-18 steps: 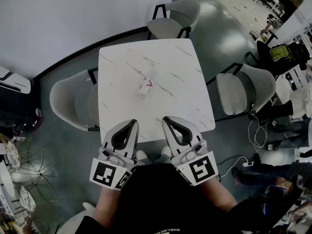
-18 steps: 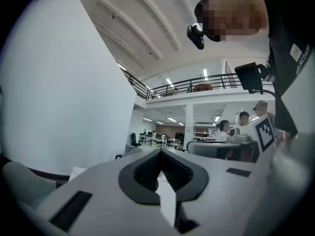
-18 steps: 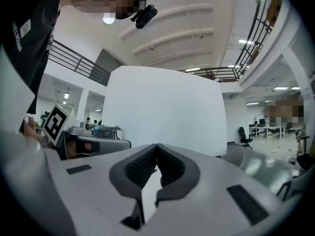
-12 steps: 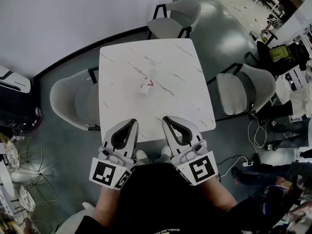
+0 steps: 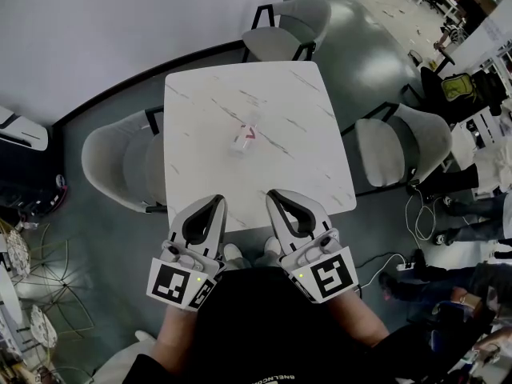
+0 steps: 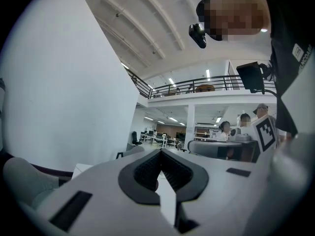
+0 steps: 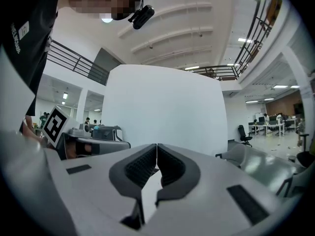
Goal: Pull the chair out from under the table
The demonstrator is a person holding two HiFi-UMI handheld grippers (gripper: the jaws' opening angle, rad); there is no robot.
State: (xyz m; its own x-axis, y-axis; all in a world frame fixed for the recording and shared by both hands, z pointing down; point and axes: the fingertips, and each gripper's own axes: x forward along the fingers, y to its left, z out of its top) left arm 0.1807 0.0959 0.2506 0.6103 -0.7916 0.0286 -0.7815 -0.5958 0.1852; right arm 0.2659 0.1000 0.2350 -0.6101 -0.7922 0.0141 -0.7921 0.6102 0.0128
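A white marble table [image 5: 208,102] stands in front of me, with a grey chair pushed in at three of its sides: left [image 5: 116,166], far [image 5: 288,26] and right [image 5: 396,146]. My left gripper [image 5: 214,202] and right gripper [image 5: 276,197] hover side by side over the table's near edge, level and pointing forward. Each is shut with nothing between its jaws, as the left gripper view [image 6: 160,151] and the right gripper view [image 7: 156,145] also show. Neither touches a chair. The left chair [image 6: 19,178] shows beside the left gripper, the right chair [image 7: 256,163] beside the right one.
A small clear bottle with a red label [image 5: 242,138] lies on the table's middle. A white wall [image 5: 120,22] runs behind the table. Cables and a power strip [image 5: 408,266] lie on the floor at the right, near bags and people's legs. Wire-frame furniture [image 5: 32,278] stands at the left.
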